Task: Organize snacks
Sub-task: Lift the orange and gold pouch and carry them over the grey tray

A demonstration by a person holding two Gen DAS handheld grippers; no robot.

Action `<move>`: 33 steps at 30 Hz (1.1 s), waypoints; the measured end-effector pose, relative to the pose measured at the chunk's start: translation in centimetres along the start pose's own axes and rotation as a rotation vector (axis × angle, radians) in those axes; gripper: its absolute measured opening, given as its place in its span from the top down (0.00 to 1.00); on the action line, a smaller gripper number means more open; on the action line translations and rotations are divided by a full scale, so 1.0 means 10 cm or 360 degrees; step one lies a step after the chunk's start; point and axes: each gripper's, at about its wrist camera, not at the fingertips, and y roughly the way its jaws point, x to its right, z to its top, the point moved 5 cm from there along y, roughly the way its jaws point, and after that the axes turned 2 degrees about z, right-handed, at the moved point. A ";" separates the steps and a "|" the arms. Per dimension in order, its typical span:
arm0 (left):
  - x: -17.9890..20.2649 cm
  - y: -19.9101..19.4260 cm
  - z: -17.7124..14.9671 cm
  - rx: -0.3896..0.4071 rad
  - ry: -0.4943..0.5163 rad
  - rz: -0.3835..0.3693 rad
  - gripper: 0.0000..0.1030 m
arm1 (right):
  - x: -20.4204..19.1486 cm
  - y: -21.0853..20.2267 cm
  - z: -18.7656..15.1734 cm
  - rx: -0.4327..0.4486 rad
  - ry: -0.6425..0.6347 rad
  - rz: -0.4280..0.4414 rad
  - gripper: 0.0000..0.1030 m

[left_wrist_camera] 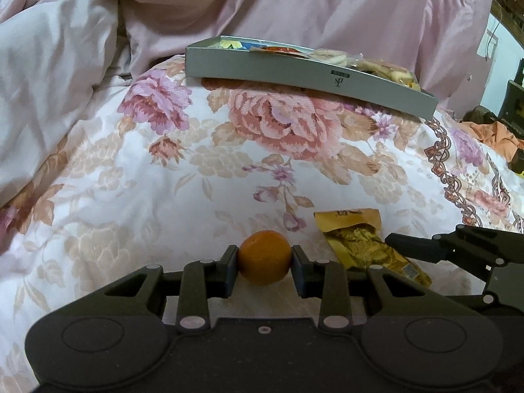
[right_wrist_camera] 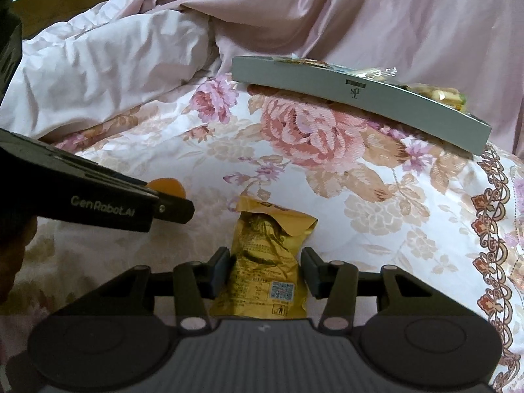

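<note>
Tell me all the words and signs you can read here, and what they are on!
"GenRobot.AI": on the side of the left hand-held gripper.
QR code and a small bin sign: on the gold snack packet; its printed words are too small to read.
Dark logo: on the grey box wall; too blurred to read.

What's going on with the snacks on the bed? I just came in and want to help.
A person is tidying snacks with a handheld tool in each hand. The left tool grips a small orange; the right tool is shut on a gold snack packet. A grey box partly filled with snacks sits ahead on the flowered bedspread.
</note>
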 end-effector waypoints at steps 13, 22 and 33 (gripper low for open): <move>0.05 -0.04 0.01 0.0063 -0.0019 0.0017 0.65 | 0.03 -0.06 0.00 0.0103 -0.0063 -0.0077 0.50; 0.05 -0.05 0.04 0.0081 -0.0034 0.0018 0.65 | 0.06 -0.11 0.03 0.0156 -0.0036 -0.0093 0.50; 0.07 -0.03 0.27 0.0132 -0.0060 0.0015 0.65 | 0.19 -0.15 0.18 0.0241 0.0016 -0.0110 0.50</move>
